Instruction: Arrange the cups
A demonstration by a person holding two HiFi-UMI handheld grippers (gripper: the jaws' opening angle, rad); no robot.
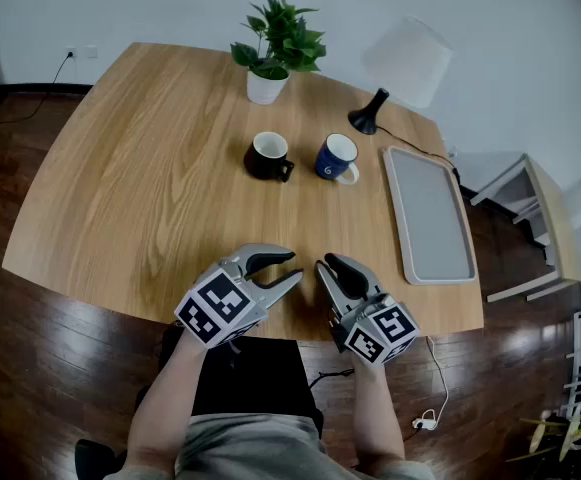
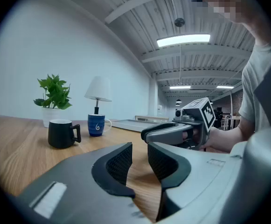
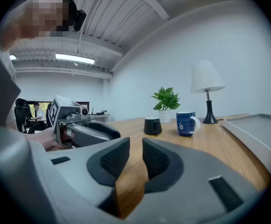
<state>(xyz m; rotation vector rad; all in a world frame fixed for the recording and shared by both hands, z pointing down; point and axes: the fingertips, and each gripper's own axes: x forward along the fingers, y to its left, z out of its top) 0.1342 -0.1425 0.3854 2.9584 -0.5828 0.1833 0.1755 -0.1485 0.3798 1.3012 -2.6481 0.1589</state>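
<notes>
**Two cups at mid-worktop, both grippers empty**

The blue cup [image 1: 336,157], marked with a white swirl, stands just beside the black cup [image 1: 267,155] on the pale wooden worktop [image 1: 150,188]. A potted plant [image 1: 275,48] is behind them, with open wood in front. A grey tray [image 1: 430,213] lies along the right edge, near a lamp [image 1: 400,68]. At the near edge, the left gripper [image 1: 295,267] and right gripper [image 1: 328,264] each show a narrow gap between their jaws and hold nothing. The floor [image 1: 30,318] is dark wood.

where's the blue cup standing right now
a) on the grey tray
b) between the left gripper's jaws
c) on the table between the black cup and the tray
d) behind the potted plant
c: in the head view the blue cup stands upright on the bare table, with the black cup at its left and the empty grey tray at its right.
</notes>
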